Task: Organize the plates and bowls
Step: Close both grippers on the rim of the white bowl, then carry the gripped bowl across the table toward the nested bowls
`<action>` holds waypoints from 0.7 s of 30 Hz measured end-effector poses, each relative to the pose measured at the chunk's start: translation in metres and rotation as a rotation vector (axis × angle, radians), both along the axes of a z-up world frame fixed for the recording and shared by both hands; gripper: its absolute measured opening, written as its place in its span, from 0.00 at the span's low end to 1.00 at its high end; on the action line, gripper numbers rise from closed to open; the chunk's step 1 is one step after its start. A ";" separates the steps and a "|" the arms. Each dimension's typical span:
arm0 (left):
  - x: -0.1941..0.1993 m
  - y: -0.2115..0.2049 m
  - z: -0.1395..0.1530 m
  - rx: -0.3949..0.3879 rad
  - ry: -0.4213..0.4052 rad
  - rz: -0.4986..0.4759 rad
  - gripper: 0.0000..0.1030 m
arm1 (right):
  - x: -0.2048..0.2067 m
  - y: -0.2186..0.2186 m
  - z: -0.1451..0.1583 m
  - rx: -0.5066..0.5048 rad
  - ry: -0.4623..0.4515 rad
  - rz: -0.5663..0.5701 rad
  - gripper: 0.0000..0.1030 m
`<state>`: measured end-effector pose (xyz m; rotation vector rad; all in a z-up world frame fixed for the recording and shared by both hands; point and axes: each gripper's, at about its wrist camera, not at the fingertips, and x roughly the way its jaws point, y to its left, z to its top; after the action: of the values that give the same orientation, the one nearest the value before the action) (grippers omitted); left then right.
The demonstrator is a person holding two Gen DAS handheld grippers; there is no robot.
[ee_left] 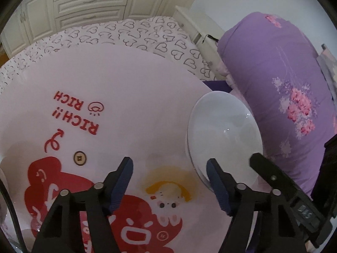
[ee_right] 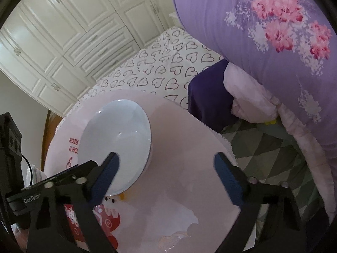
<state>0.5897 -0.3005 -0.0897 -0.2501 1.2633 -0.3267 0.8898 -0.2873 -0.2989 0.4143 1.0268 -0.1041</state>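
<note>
A white plate [ee_left: 225, 130] lies on a big round pink tabletop [ee_left: 118, 97] printed with red cartoon art and "RICH". My left gripper [ee_left: 169, 169] hangs open over the print; its right fingertip [ee_left: 213, 174] overlaps the plate's near rim and its left fingertip is over bare pink. In the right wrist view the white plate [ee_right: 118, 135] sits on the left part of the pink tabletop [ee_right: 185, 147]. My right gripper [ee_right: 167, 165] is open, with its left fingertip [ee_right: 112, 165] over the plate's near edge. One finger of the right gripper [ee_left: 271, 175] shows beside the plate in the left wrist view.
A rolled purple floral quilt [ee_left: 280, 80] lies just right of the tabletop, with a heart-print sheet [ee_left: 126, 33] and white wardrobe doors [ee_left: 88, 2] behind. A green checked blanket [ee_right: 267, 154] and a dark blue cloth [ee_right: 206, 97] border it. A stack of white crockery [ee_right: 35, 172] peeks out at the left.
</note>
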 end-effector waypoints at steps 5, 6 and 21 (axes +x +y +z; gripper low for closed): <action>0.010 -0.005 -0.010 -0.062 0.041 -0.008 0.36 | 0.007 0.004 -0.005 0.017 0.011 0.022 0.57; 0.011 -0.002 -0.011 -0.077 0.050 -0.010 0.33 | 0.009 0.006 -0.006 0.023 0.014 0.030 0.49; 0.002 0.027 -0.008 -0.133 0.077 0.023 0.15 | 0.010 0.052 0.001 0.006 0.009 0.088 0.35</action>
<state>0.5914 -0.2730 -0.0979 -0.3935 1.3150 -0.3852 0.9003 -0.2353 -0.2978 0.3744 1.0526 -0.0242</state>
